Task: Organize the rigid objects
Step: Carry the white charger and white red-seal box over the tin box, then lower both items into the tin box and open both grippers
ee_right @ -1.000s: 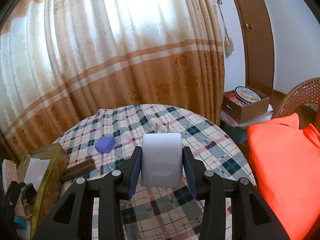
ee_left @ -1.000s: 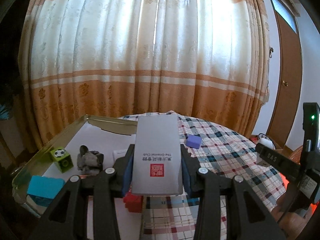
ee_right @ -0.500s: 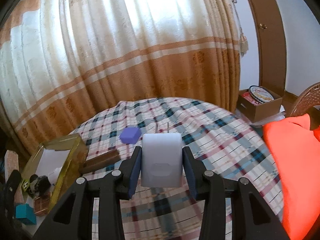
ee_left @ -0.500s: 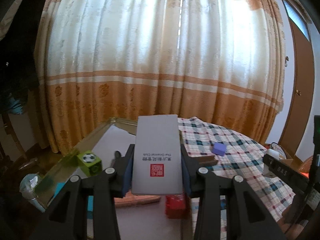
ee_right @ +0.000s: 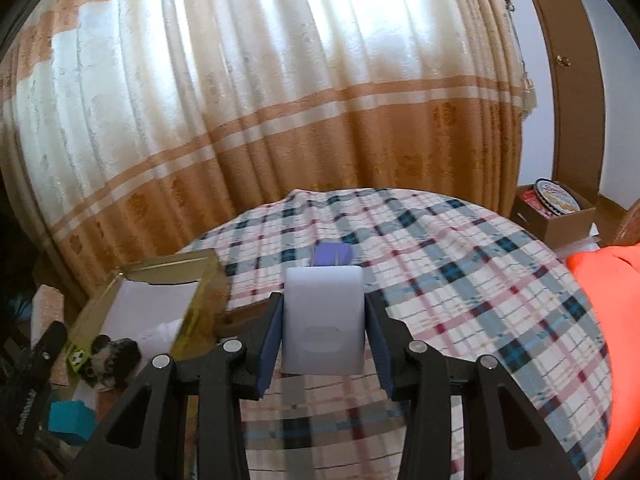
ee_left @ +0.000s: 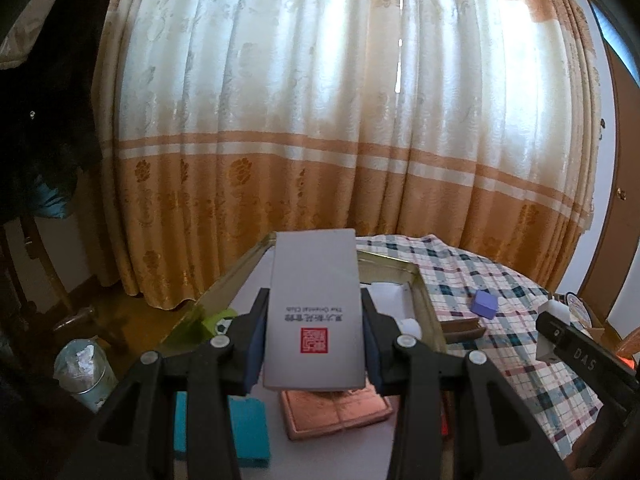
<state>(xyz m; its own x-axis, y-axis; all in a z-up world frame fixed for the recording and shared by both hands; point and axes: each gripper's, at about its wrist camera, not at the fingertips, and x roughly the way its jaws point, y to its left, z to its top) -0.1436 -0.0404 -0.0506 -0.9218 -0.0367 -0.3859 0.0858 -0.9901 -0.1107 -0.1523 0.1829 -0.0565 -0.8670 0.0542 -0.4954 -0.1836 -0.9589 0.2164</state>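
Your left claw [ee_left: 314, 344] is clamped on a grey box [ee_left: 314, 312] and your right claw [ee_right: 323, 338] on a white box [ee_right: 323, 320]. The gold tray [ee_left: 424, 296] under your left claw already holds a few bits; the purple block [ee_left: 485, 303] ahead still waits on the bench [ee_right: 460, 280].

Backlit daylight, fisheye bend

Sun glows through the curtain [ee_left: 320, 100] — its upper panels blown out; corners vignette black, the plaid tablecloth [ee_right: 460, 280] smears with blur.

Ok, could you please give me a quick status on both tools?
Left tool shut on grey box, above gold tray. Right tool shut on white charger. Nothing blocking.
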